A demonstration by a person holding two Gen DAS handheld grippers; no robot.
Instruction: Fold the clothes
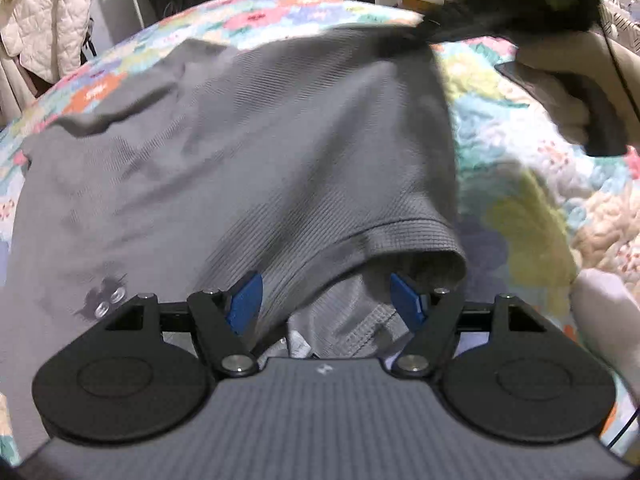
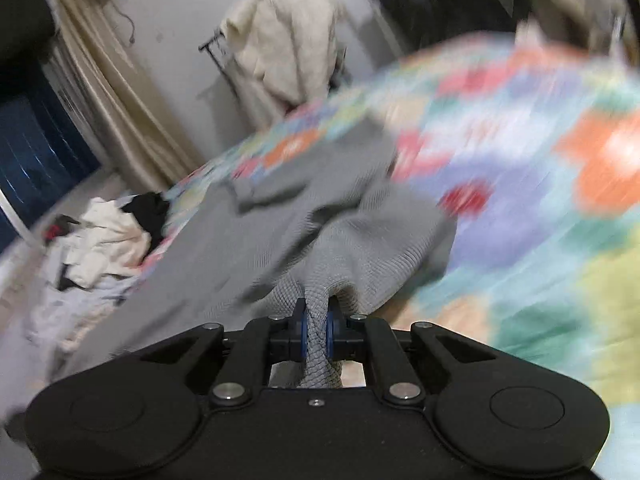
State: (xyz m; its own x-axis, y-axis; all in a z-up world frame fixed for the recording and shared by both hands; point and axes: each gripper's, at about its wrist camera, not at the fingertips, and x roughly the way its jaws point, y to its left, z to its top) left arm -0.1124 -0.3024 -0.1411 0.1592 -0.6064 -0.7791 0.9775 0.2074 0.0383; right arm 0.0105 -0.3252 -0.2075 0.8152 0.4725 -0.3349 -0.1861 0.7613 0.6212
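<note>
Right wrist view: our right gripper (image 2: 316, 330) has its jaws clamped on a bunch of the gray shirt (image 2: 280, 216). Our left gripper (image 1: 326, 300) gapes wide around its sleeve hem, shirt sprawled across the floral quilt (image 1: 516, 184).

Floral quilt (image 2: 540, 200) on bed, white wall (image 2: 180, 40) w/ cream curtain (image 2: 120, 100), coat rack (image 2: 216, 48).

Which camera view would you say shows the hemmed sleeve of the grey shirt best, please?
The left wrist view: the hemmed sleeve lies sharp, draped between the open left claw. The right wrist view is blurred, showing only bunched grey shirt fabric pinched in the right claw.
</note>
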